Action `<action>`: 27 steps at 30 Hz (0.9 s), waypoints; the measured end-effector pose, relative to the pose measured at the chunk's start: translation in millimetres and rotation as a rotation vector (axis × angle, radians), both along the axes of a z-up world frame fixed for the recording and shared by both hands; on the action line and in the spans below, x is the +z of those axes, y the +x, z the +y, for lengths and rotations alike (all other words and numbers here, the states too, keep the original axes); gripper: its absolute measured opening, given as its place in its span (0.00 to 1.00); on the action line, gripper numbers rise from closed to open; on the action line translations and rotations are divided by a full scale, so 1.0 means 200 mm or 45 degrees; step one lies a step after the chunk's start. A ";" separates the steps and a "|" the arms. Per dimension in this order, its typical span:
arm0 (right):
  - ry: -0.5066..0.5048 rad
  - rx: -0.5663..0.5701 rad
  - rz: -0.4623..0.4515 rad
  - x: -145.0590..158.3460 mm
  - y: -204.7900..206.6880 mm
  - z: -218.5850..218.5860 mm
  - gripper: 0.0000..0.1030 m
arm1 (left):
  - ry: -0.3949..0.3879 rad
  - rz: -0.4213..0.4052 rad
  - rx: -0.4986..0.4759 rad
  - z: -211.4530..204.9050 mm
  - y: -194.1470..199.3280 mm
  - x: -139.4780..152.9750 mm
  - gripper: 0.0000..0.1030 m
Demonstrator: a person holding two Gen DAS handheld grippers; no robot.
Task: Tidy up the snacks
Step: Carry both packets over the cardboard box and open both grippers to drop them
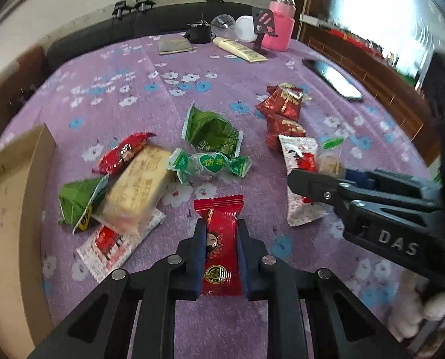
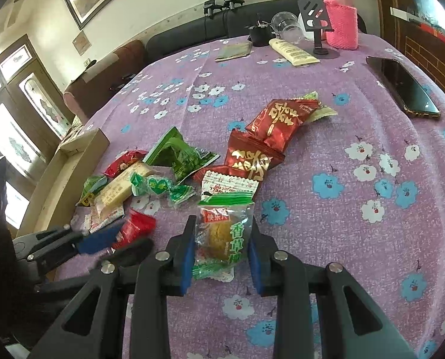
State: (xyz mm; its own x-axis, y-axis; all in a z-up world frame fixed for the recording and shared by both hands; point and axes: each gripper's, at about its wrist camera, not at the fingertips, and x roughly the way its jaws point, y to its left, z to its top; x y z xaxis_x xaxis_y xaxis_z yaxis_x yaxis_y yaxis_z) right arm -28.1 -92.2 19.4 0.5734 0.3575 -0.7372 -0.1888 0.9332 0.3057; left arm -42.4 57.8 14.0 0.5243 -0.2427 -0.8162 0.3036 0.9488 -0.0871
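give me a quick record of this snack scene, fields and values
left tongs: around a red candy packet, pads at its sides
right tongs: around a clear cake packet, pads at its sides
loose snacks: piled on the purple tablecloth
box: cardboard, at the table's left edge
far end: pink bottle, phone
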 end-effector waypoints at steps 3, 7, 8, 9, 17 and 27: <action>0.005 0.015 -0.027 0.02 -0.02 0.01 0.26 | -0.030 -0.015 0.026 0.06 -0.04 0.03 0.17; 0.033 0.055 -0.090 0.06 -0.06 0.04 0.26 | -0.133 -0.044 0.076 0.17 -0.12 0.11 0.17; 0.043 0.063 -0.101 0.07 -0.07 0.04 0.26 | -0.163 -0.053 0.092 0.21 -0.15 0.14 0.17; 0.059 0.079 -0.111 0.09 -0.09 0.05 0.26 | -0.188 -0.064 0.107 0.25 -0.17 0.16 0.17; 0.099 0.211 -0.121 0.23 -0.21 0.26 0.26 | -0.276 -0.161 0.289 0.64 -0.34 0.28 0.17; 0.109 0.544 -0.084 0.36 -0.25 0.91 0.27 | -0.285 -0.206 0.648 1.20 -0.49 0.23 0.17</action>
State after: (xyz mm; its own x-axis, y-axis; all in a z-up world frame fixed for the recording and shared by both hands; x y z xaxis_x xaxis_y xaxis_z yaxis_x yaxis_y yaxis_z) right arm -79.0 89.5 91.5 0.4057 0.6311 -0.6612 -0.5741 0.7388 0.3529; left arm -140.6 298.8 59.7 0.7342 -0.0848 -0.6736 -0.1601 0.9425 -0.2932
